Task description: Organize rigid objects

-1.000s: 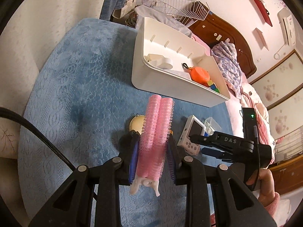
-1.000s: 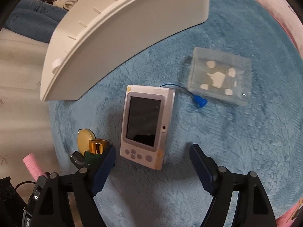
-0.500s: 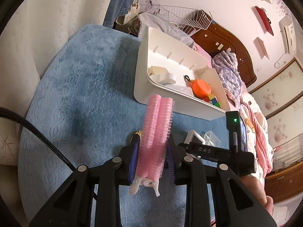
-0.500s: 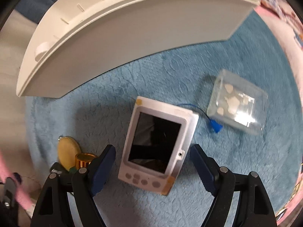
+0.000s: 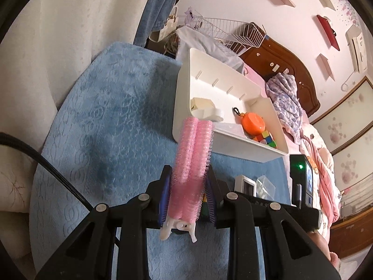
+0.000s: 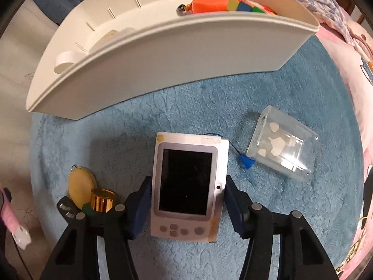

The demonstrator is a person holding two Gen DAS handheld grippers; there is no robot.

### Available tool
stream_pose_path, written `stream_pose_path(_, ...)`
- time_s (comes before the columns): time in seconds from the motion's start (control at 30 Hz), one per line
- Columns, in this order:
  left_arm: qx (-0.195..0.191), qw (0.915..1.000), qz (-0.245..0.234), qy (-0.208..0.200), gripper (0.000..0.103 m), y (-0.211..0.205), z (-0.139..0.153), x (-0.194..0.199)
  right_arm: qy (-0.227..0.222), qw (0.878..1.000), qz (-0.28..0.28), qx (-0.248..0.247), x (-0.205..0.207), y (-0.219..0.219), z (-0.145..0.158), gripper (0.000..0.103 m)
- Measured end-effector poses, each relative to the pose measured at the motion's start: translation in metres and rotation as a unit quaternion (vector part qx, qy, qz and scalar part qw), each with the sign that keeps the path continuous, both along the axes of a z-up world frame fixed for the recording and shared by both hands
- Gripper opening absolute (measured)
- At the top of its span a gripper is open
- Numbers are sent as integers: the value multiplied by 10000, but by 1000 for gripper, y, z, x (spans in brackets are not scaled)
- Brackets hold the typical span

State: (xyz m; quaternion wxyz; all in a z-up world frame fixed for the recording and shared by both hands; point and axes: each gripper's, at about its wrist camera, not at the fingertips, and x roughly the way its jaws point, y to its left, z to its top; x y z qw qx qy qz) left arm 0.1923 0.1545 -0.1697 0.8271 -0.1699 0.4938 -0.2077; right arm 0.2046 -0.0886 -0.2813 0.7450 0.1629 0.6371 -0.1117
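Left gripper [image 5: 187, 187] pinches bristly pink hair rollers [image 5: 191, 165]; right gripper [image 6: 186, 204] closing around a flat white handheld console [image 6: 187, 184] on plush blue blanket [image 6: 291, 210]

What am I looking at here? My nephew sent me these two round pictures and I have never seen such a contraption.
There is no robot: a person holds a pair of black tongs in each hand, and a wide-angle camera on each pair looks forward along its two fingers.

One picture comes from the left tongs. They are shut on a pink bristly hair roller clip, raised over a blue plush blanket.

The other picture looks straight down from the right tongs. Their jaws are closing, with a white handheld game console between them.

On the blanket also lie a clear plastic box, a round yellow pendant and a gold-capped little bottle. Behind them stands a white plastic bin, with an orange round pouch and a colourful puzzle cube inside.
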Motion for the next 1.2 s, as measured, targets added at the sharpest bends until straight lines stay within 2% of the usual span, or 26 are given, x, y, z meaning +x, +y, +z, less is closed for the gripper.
stream_pose_path(0.27, -41, 9994, 91, -321, 29, -12, 16, 11, -364, 9991, 216, 20, -5, -9, 37, 59)
stream_pose_path(0.33, -46, 9992, 113, -384, 29, -15, 19, 13, -489, 9984, 296, 35, -8, -25, 54, 59)
stream_pose_path(0.67, -111, 9970, 276, -710, 29, -41, 35, 35, -976, 9926, 721, 14, -2, -46, 110, 59)
stream_pose_path(0.97, -101, 9929, 362, -1126, 29, -71, 53, 62, -1448, 9824, 1182, 22, 30, -51, 139, 59)
stream_pose_path(1.2, -121, 9903, 454, -1306, 30, -92, 56, 83, -1709, 9737, 1504, 2, 59, -61, 146, 59)
